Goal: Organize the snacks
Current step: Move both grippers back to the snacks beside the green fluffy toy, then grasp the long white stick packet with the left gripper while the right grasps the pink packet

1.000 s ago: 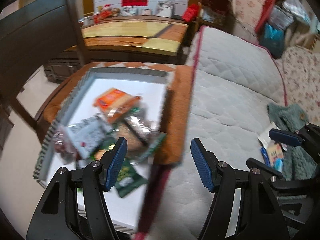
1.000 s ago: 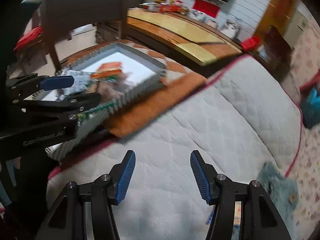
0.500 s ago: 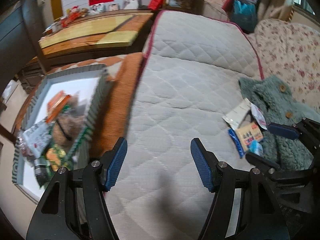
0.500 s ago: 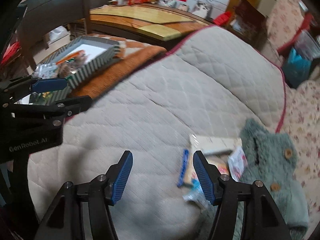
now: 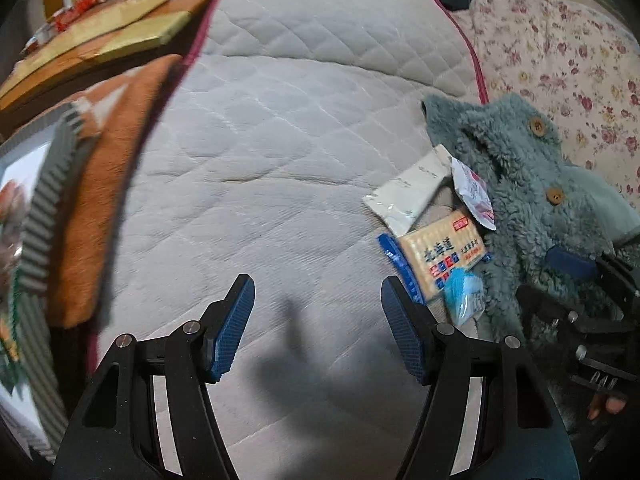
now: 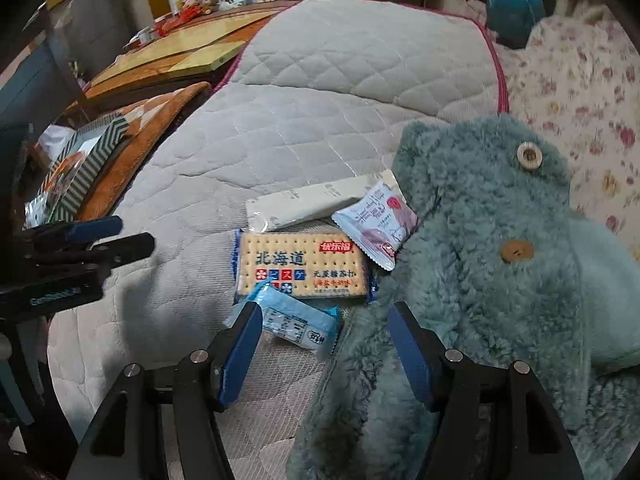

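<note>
Several snack packets lie on the quilted mattress (image 6: 280, 120) beside a teal fleece garment (image 6: 480, 240): a cracker pack (image 6: 304, 268), a long white packet (image 6: 316, 202), a small white-and-pink packet (image 6: 378, 220) and a light blue packet (image 6: 296, 320). My right gripper (image 6: 322, 350) is open, just above the blue packet. My left gripper (image 5: 318, 330) is open and empty over bare mattress, left of the cracker pack (image 5: 444, 250). The striped box (image 6: 86, 168) with snacks in it sits at the far left.
The box (image 5: 40, 208) rests on an orange cushion (image 5: 104, 184) off the mattress's left edge. A wooden table (image 6: 172, 56) stands behind. A floral cover (image 5: 560, 60) lies to the right of the fleece garment.
Both grippers have swung right, away from the box and toward the packets by the fleece garment. The right gripper has come down close over the blue packet. Both stay open.
</note>
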Motion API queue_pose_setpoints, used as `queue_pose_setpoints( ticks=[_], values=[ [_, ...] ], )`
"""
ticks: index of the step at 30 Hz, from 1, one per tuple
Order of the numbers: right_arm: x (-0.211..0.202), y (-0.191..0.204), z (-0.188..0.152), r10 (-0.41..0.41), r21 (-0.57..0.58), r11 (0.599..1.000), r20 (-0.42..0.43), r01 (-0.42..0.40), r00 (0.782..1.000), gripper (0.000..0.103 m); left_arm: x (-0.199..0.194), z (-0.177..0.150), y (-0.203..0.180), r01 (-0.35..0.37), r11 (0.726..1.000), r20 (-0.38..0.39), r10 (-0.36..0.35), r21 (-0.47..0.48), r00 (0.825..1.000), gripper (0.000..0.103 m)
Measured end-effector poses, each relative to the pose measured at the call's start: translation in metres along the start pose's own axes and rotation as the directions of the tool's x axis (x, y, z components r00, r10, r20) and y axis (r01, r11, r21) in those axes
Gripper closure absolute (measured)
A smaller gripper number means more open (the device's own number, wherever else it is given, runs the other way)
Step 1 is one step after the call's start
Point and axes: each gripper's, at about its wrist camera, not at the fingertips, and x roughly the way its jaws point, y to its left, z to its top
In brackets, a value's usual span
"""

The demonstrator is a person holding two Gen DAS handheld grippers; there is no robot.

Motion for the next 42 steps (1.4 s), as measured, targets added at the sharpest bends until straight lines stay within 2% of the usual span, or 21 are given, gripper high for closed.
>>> queue_pose_setpoints(
  ticks=[7,12,17,20,25,26,27,29,34,37,40,42],
  values=[
    [0.015,-0.008,-0.004,0.013,0.021,1.0,-0.038,-0.013,0.999,0.038,0.038,0.038,-0.024,0.053,0.992,-0.036,-0.049,0.118,0.998,0.037],
    [0.018,-0.017,-0.002,0.031,0.052,0.998,-0.029,-0.029,0.999,0.038,0.066,0.064,-0.05,0.091,0.968,-0.059,-0.079,0.233,0.995,0.037],
    [0.022,-0.024,-0.001,0.034,0.066,0.997,-0.035,-0.032,0.999,0.038,0.099,0.078,-0.072,0.115,0.944,-0.113,-0.083,0.31,0.99,0.037],
    [0.025,-0.028,0.0,0.038,0.079,0.996,-0.039,-0.035,0.999,0.038,0.111,0.083,-0.084,0.082,0.928,-0.099,-0.049,0.364,0.994,0.034],
    [0.03,-0.035,0.001,0.062,0.111,0.992,-0.034,-0.057,0.998,0.038,0.121,0.091,-0.093,0.069,0.927,-0.094,-0.036,0.369,0.995,0.033],
    [0.031,-0.038,0.003,0.074,0.129,0.989,-0.027,-0.07,0.997,0.038,0.122,0.092,-0.093,0.064,0.929,-0.09,-0.033,0.365,0.995,0.036],
    [0.032,-0.04,0.006,0.086,0.145,0.986,-0.024,-0.082,0.996,0.038,0.123,0.094,-0.092,0.056,0.932,-0.083,-0.028,0.358,0.996,0.041],
    [0.033,-0.048,0.013,0.102,0.19,0.977,-0.004,-0.1,0.995,0.038,0.123,0.096,-0.087,0.008,0.938,-0.061,0.014,0.347,0.998,0.066],
    [0.043,-0.055,0.04,0.098,0.235,0.967,0.015,-0.098,0.995,0.037,0.114,0.095,-0.063,0.032,0.953,-0.06,-0.015,0.3,0.998,0.069],
    [0.06,-0.053,0.059,0.073,0.211,0.975,-0.014,-0.069,0.997,0.036,0.104,0.088,-0.049,-0.002,0.959,-0.035,0.012,0.282,0.999,0.069],
    [0.081,-0.053,0.074,-0.006,0.169,0.985,-0.079,0.019,0.997,0.036,0.092,0.082,-0.033,-0.009,0.969,-0.016,0.014,0.245,1.0,0.069],
    [0.092,-0.055,0.08,0.002,0.17,0.985,-0.099,0.015,0.995,0.036,0.085,0.076,-0.024,-0.038,0.974,0.004,0.039,0.225,0.999,0.069]
  ],
)
